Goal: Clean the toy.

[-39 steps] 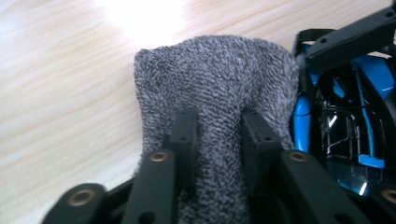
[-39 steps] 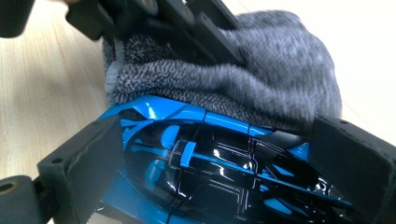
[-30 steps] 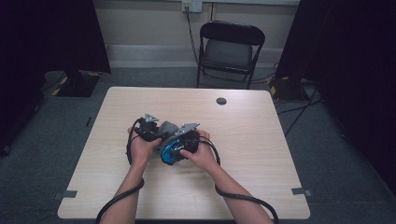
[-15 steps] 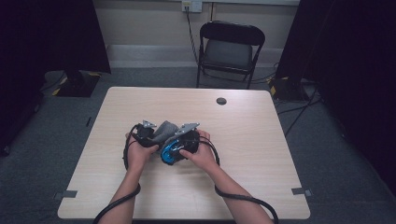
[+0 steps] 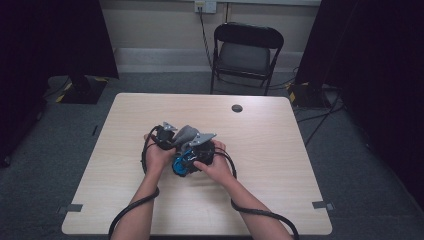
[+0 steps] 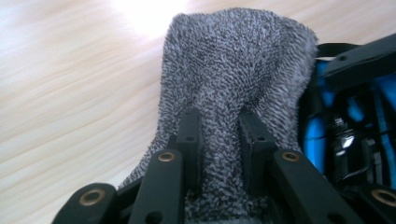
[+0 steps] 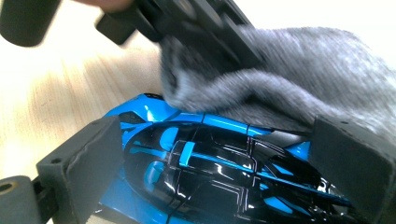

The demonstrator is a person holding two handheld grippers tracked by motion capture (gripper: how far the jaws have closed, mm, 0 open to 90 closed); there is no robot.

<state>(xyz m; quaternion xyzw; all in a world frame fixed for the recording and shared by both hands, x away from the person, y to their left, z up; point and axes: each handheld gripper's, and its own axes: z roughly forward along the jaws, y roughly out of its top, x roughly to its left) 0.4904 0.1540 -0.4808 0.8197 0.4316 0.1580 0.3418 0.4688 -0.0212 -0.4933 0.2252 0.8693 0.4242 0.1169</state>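
Observation:
A blue and black toy car (image 7: 196,168) sits between the pads of my right gripper (image 7: 219,149), which is shut on it at mid-table (image 5: 192,152). A grey fuzzy cloth (image 6: 233,60) drapes over the far side of the car (image 6: 355,112). My left gripper (image 6: 219,121) has just been closing and now pinches a fold of that cloth between its jaws. In the high view the cloth (image 5: 186,134) bridges the two grippers, with the left gripper (image 5: 167,136) just left of it and the car (image 5: 179,165) below. In the right gripper view the left gripper (image 7: 196,23) presses on the cloth (image 7: 303,79).
The light wooden table (image 5: 280,165) has a small black round cap (image 5: 237,108) near its far edge. A black folding chair (image 5: 246,50) stands behind the table. Cables trail from both grippers off the near edge.
My left gripper has shifted slightly right and down onto the grey cloth, closer to the right gripper. The right hand and the car have stayed put.

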